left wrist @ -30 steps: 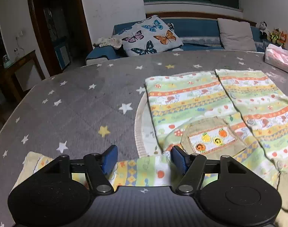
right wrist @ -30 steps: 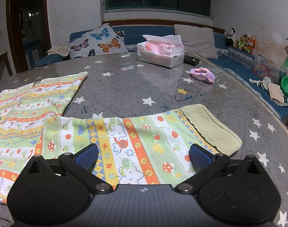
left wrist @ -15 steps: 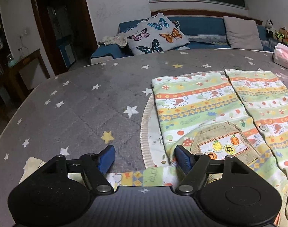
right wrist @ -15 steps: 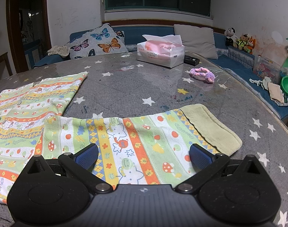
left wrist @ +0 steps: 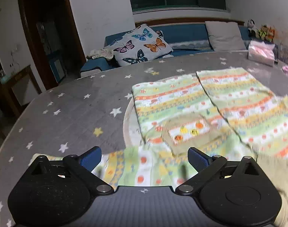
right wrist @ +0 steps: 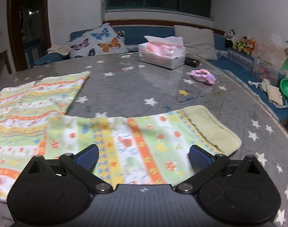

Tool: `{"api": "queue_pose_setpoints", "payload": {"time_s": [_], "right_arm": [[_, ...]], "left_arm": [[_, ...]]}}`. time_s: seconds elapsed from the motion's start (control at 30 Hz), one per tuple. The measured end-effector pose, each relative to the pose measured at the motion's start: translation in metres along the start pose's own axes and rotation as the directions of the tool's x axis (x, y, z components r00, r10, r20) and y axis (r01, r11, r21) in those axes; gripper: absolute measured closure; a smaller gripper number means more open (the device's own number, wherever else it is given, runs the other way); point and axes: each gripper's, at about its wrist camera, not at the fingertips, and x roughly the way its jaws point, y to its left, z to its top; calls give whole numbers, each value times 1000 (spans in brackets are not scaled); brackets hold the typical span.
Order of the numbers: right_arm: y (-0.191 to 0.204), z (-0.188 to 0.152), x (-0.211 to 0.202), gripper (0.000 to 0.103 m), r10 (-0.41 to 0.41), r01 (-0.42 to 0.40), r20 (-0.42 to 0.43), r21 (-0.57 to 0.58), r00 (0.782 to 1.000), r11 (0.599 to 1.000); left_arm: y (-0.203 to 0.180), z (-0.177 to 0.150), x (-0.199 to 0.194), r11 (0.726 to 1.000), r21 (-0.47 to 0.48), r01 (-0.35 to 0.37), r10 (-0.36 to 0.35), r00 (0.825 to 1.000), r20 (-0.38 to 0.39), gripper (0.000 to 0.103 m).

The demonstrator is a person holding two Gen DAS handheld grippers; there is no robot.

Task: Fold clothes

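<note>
A child's striped garment [left wrist: 191, 102] in green, yellow and orange lies spread flat on the grey star-print table [left wrist: 72, 113]. It has a beige pocket with fruit pictures [left wrist: 189, 130]. My left gripper [left wrist: 144, 158] is open just above one sleeve [left wrist: 136, 166] near the table's front edge. In the right wrist view the other sleeve [right wrist: 136, 147] with a pale green cuff [right wrist: 211, 128] lies flat. My right gripper [right wrist: 144, 157] is open just above it. Neither gripper holds cloth.
A tissue box [right wrist: 162, 54], a black remote [right wrist: 191, 62] and a purple hair tie [right wrist: 202, 75] sit at the back right of the table. A blue sofa with a butterfly pillow [left wrist: 142, 45] stands behind. The table's rounded edge [right wrist: 276, 121] runs along the right.
My left gripper has tilted up and swung right, and its jaws have opened wider. My right gripper has tilted slightly; the sleeve under it has not moved.
</note>
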Motion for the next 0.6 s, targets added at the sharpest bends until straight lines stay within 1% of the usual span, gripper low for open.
{"api": "queue_pose_setpoints", "payload": {"time_s": [0.07, 0.17, 0.3, 0.43, 0.47, 0.6], "right_arm": [[9, 0, -9, 0, 29, -29, 11, -22, 1000, 999], [27, 1, -21, 0, 98, -97, 18, -58, 995, 994], [50, 1, -37, 0, 190, -187, 20, -104, 981, 977], [78, -6, -41, 0, 256, -253, -6, -161, 967, 954], [84, -9, -40, 0, 261, -260, -15, -177, 965, 949], [93, -23, -40, 0, 234, -238, -46, -240, 971, 941]], "left_arm": [[1, -8, -6, 1000, 14, -7, 7, 1000, 2, 3], [4, -19, -12, 1000, 17, -16, 16, 1000, -3, 3], [7, -31, -17, 1000, 19, -18, 19, 1000, 0, 2], [8, -39, -22, 999, 34, -22, 21, 1000, 16, 1], [8, -40, -22, 999, 44, -26, 25, 999, 22, 0], [12, -42, -24, 999, 45, -22, 21, 999, 27, 0]]}}
